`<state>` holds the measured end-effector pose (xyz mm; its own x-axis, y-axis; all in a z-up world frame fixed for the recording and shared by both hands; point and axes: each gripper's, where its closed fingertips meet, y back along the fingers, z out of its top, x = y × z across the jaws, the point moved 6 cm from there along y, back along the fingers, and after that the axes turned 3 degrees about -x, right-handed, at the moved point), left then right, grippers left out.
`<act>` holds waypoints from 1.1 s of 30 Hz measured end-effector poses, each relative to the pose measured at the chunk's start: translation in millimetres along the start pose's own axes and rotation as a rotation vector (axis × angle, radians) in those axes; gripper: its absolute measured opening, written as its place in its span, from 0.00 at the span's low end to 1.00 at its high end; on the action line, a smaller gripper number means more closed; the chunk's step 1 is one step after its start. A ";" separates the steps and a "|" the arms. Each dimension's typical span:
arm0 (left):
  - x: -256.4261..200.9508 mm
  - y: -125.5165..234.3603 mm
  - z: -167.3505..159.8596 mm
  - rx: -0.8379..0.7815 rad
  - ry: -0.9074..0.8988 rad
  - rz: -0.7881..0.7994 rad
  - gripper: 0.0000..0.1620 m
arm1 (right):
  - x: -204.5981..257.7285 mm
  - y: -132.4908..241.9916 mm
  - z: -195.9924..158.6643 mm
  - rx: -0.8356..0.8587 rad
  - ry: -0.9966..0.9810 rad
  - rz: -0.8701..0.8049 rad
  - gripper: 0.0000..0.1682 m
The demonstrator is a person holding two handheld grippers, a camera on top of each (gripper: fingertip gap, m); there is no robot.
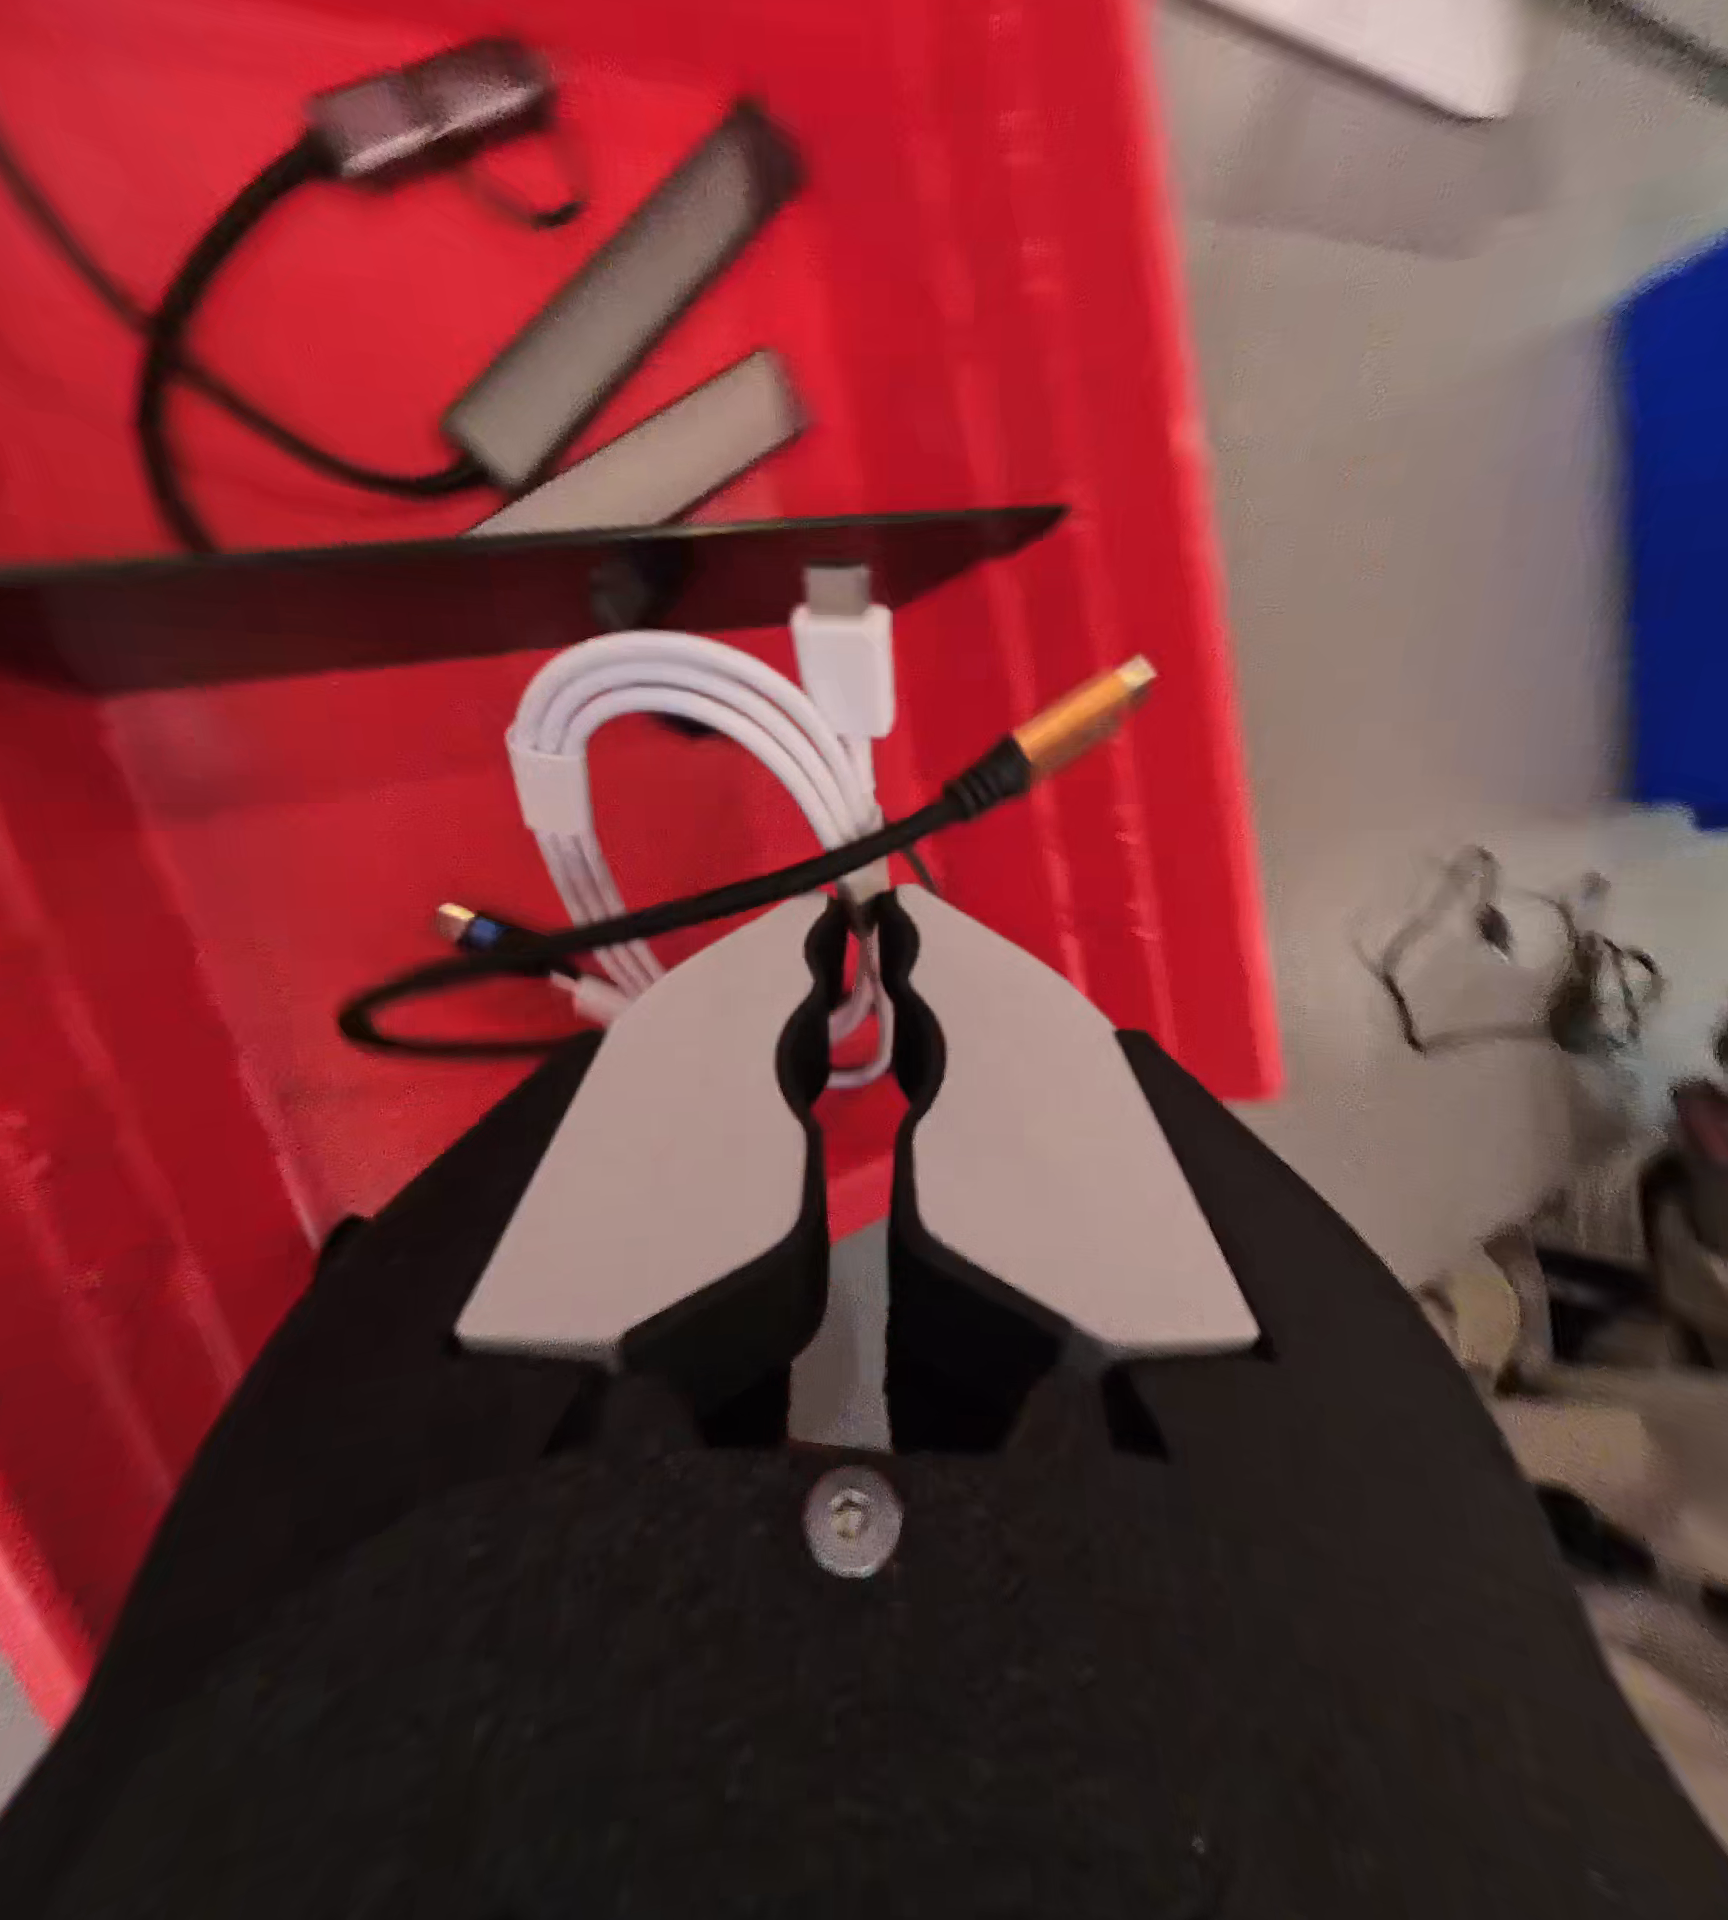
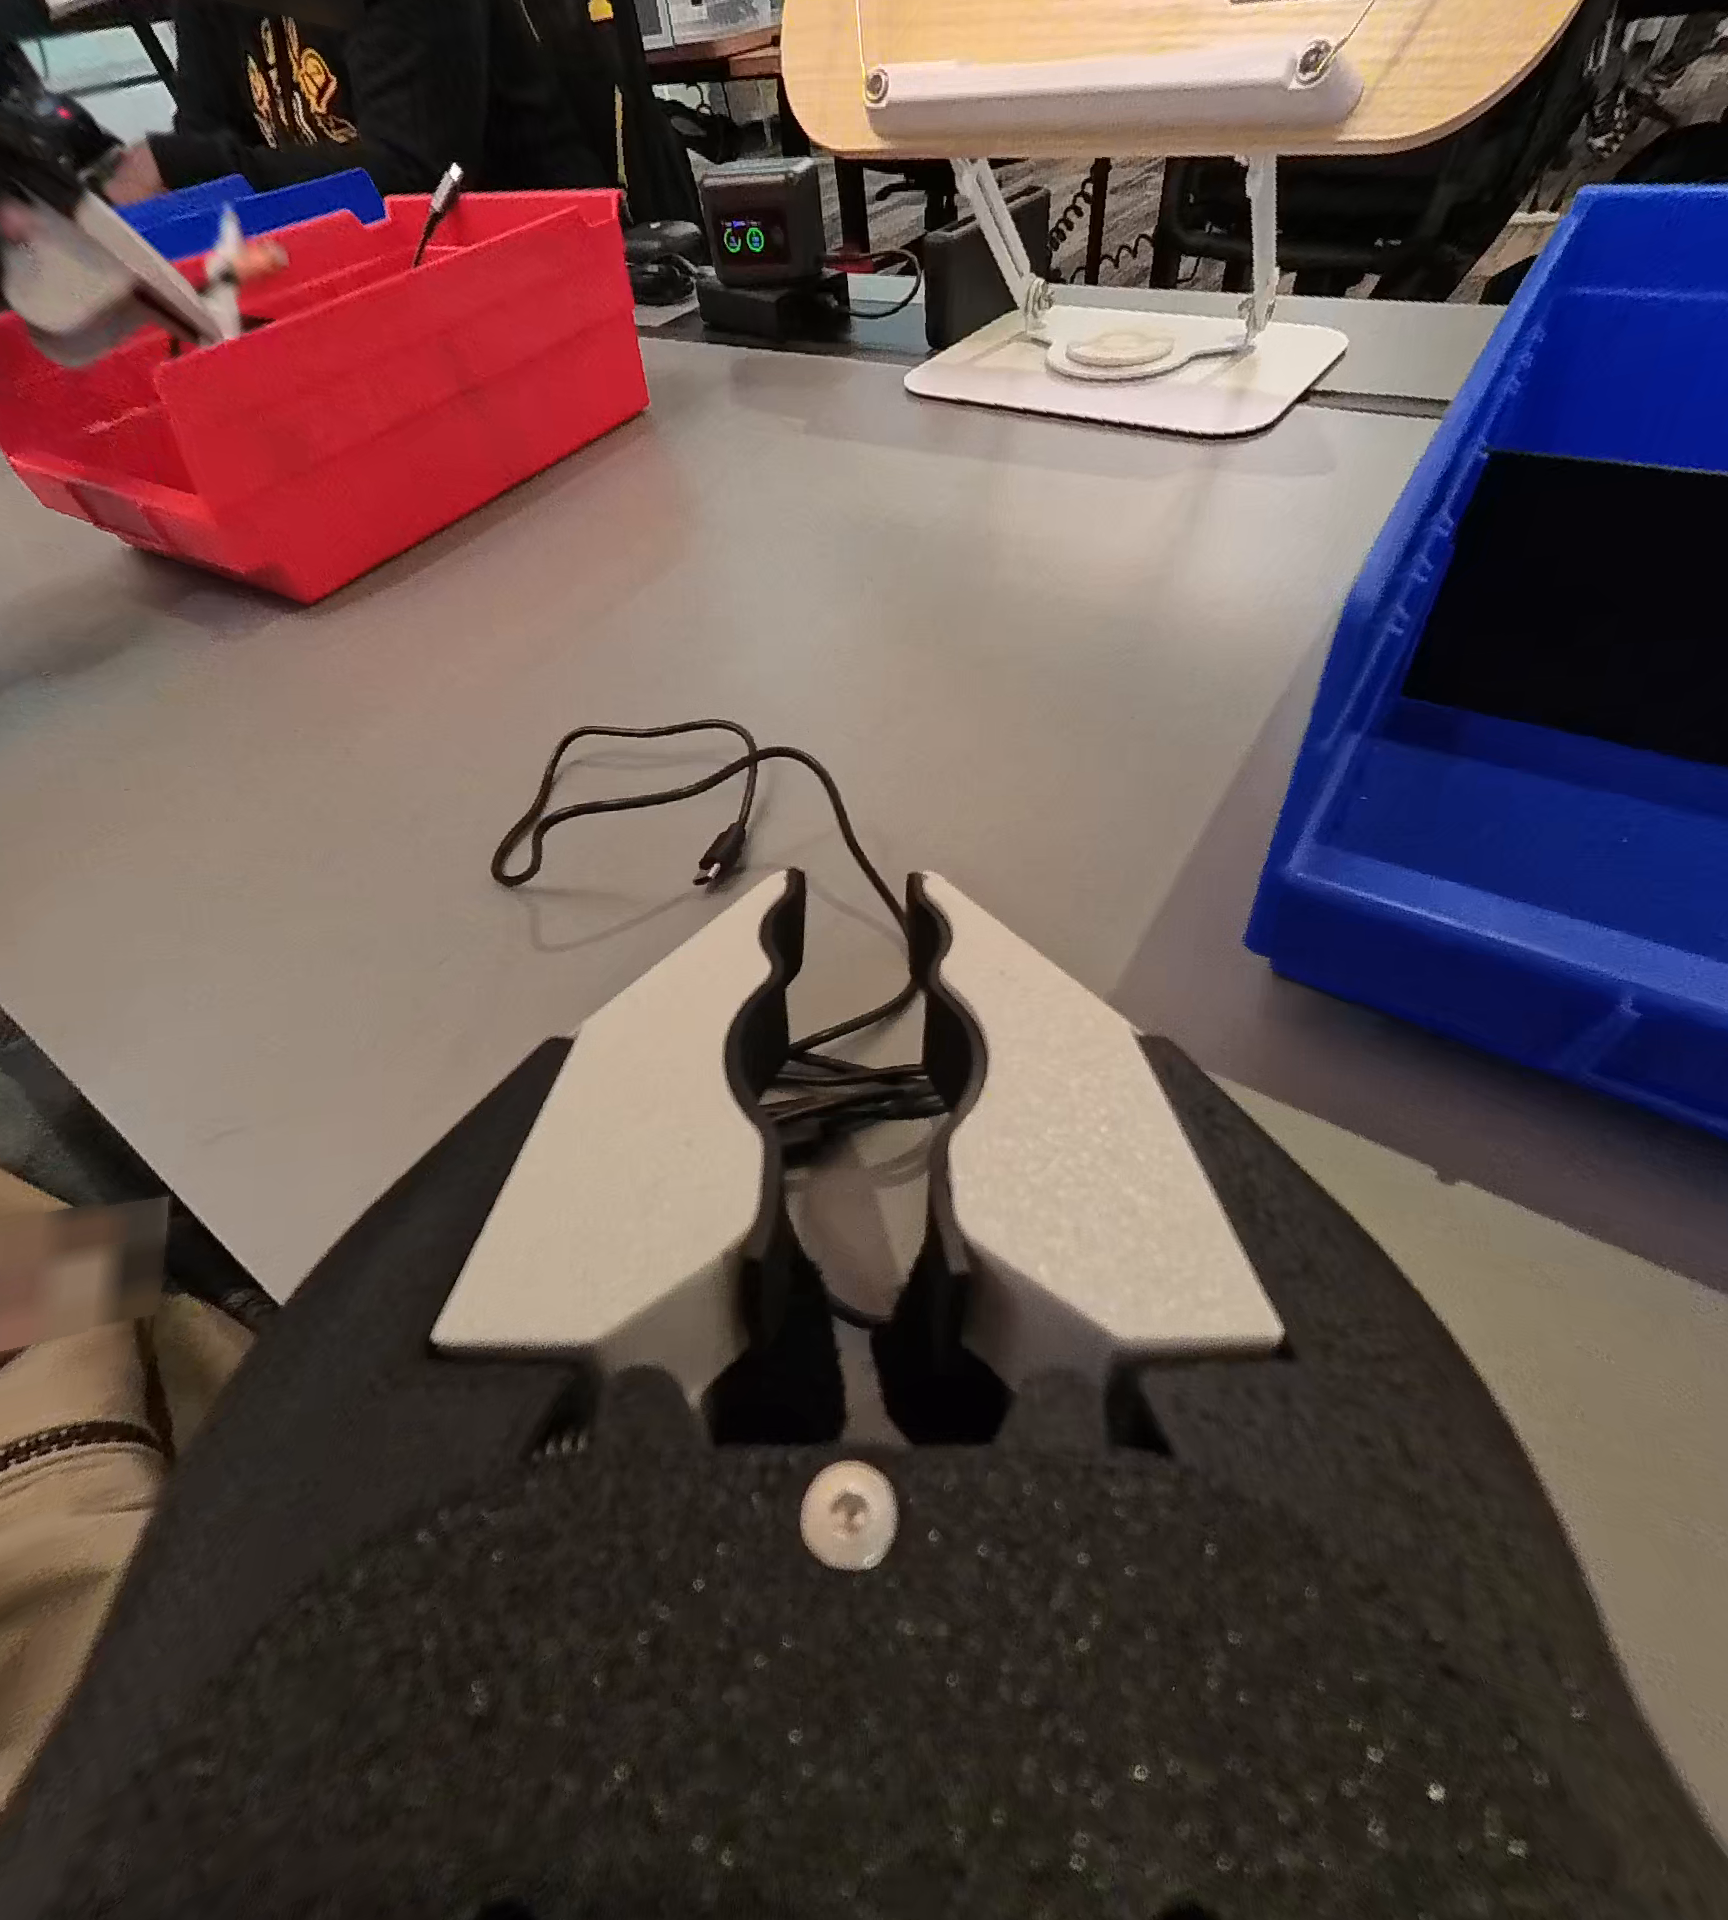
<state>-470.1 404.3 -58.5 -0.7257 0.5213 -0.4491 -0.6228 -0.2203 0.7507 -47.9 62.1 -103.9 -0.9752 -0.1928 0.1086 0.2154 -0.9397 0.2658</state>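
My left gripper is shut on a coiled white cable and holds it over a red bin. A black braided cable with a gold plug crosses the white coil right at the fingertips and hangs with it. This gripper also shows far left in the right wrist view, over the red bin. My right gripper is shut on a bunched thin black cable deep between its pads. The cable's loose end and plug trail forward on the grey table.
In the red bin lie two grey hubs with dark leads, beyond a black divider. A blue bin stands right of my right gripper. A white stand sits at the table's far side. People are behind the table. My right fingertips sit around 50 cm from my left ones.
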 end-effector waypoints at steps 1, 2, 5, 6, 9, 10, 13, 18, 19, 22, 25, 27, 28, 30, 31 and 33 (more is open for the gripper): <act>-5.2 8.5 0.5 -0.001 -0.040 -0.034 0.03 | 0.8 -0.2 -0.1 0.002 0.003 0.002 0.11; -6.0 16.1 0.4 0.008 -0.077 -0.029 0.03 | 1.7 -0.4 -0.2 0.003 0.006 0.003 0.11; -5.2 32.5 -2.2 0.039 -0.287 0.084 0.03 | 4.5 -0.3 0.1 0.005 0.022 0.004 0.11; -7.7 35.4 -5.5 0.064 -0.377 0.132 0.03 | 5.1 -0.2 0.0 0.006 0.028 0.003 0.11; -25.6 40.2 -10.7 0.046 -0.571 0.169 0.03 | 5.8 -0.7 -0.6 0.012 0.038 -0.001 0.10; -35.6 41.3 -9.2 -0.016 -0.553 0.091 0.02 | 6.1 -1.0 -0.9 0.013 0.039 0.000 0.10; -52.9 46.3 2.1 -0.222 -0.322 -0.225 0.02 | 7.2 -1.3 -1.2 0.016 0.044 0.003 0.10; -54.9 48.9 13.5 -0.483 0.081 -0.805 0.02 | 7.9 -2.1 -2.3 0.024 0.053 0.003 0.10; -53.6 49.7 14.7 -0.536 0.151 -0.908 0.02 | 7.8 -2.3 -2.5 0.025 0.052 0.002 0.10; -49.4 49.8 14.7 -0.666 0.268 -1.094 0.02 | 7.8 -2.9 -3.3 0.029 0.049 0.005 0.10; -53.2 44.9 8.8 -0.732 0.295 -1.163 0.02 | 8.0 -3.1 -3.7 0.033 0.049 0.005 0.10; -55.9 40.1 5.4 -0.738 0.320 -1.186 0.03 | 8.2 -3.0 -3.9 0.034 0.053 0.005 0.10; -55.5 37.3 4.7 -0.737 0.342 -1.170 0.03 | 8.4 -3.0 -3.9 0.034 0.054 0.005 0.10; -50.2 28.1 4.1 -0.700 0.382 -1.028 0.02 | 8.8 -3.2 -4.3 0.037 0.057 0.005 0.10; -45.8 23.1 3.0 -0.673 0.373 -0.898 0.02 | 9.0 -3.3 -4.6 0.039 0.059 0.006 0.10; -42.4 18.7 -0.8 -0.591 0.222 -0.663 0.02 | 9.6 -3.2 -4.8 0.041 0.066 0.005 0.10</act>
<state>-451.2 377.5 -25.8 -0.1677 0.5348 -0.8282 -0.9359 -0.3503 -0.0367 -58.1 61.9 -108.2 -0.9750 -0.2169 0.0474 0.2209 -0.9264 0.3049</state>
